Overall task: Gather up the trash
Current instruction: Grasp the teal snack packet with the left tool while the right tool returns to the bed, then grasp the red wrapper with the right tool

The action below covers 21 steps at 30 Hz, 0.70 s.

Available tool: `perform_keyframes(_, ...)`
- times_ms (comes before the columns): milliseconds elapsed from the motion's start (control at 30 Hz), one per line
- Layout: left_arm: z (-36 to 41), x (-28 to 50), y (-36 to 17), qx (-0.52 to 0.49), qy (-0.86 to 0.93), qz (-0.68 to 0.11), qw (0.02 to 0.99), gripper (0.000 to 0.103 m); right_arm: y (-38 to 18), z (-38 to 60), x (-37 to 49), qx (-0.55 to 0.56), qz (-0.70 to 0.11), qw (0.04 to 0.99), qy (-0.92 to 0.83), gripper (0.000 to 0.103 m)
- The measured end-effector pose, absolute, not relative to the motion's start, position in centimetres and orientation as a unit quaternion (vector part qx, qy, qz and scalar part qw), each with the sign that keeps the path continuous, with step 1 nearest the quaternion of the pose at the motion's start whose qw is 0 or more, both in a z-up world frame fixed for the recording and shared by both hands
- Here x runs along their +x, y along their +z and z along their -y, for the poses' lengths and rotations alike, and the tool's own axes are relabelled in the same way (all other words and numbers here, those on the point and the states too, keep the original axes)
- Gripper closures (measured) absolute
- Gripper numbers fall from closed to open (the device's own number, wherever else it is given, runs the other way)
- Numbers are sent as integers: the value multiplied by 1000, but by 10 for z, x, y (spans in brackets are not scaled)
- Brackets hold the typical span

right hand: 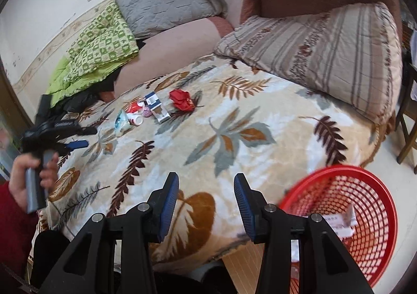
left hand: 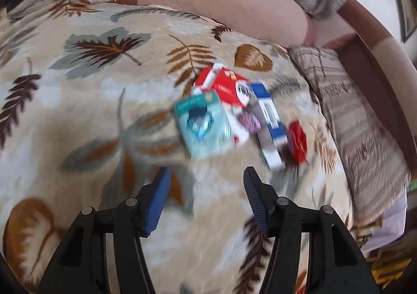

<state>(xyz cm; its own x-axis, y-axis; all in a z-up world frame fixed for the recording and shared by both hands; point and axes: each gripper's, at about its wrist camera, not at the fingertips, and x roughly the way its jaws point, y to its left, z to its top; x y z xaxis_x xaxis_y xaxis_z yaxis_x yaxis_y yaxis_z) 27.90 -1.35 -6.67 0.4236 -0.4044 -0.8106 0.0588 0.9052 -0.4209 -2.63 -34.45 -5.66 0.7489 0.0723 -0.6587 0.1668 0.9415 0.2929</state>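
A heap of trash lies on the leaf-patterned blanket point(left hand: 104, 101): a teal packet point(left hand: 202, 124), a red and white carton point(left hand: 224, 85), a blue and white box point(left hand: 269, 124), a purple scrap point(left hand: 249, 122) and a crumpled red wrapper point(left hand: 298, 141). My left gripper point(left hand: 207, 176) is open and empty, just short of the teal packet. It also shows in the right wrist view point(right hand: 86, 137). My right gripper point(right hand: 206, 182) is open and empty over the blanket's near edge. The heap point(right hand: 146, 111) and red wrapper point(right hand: 181, 99) lie far ahead of it. A red mesh basket point(right hand: 365, 215) with paper inside sits at its right.
A striped pillow point(right hand: 325, 51) lies at the bed's right, with a grey quilted pillow point(right hand: 166, 4) and a green blanket point(right hand: 99, 46) at the back. A wooden chair point(right hand: 406, 122) stands at the far right on the floor.
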Motion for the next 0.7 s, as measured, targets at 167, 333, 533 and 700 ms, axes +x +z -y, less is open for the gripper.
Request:
perform_keyframes(167,28,323,-91,-160,-106,-539,820,35,-60,342,-11,165,-356,920,-16,54)
perform_keyframes(333,35,347,-115,-170,-96,-539,819,35,-70,345,-1,162,-367,916,-18,54)
perform_keyframes(533,36,334,-116,-138,-102,-509,843,71,-76,350,11,161,-377,912,-17,54)
perform_keyframes(700,21,292,-106,-123,-100,-488,858,72,-73,347,30,163,-376,912,-5,54)
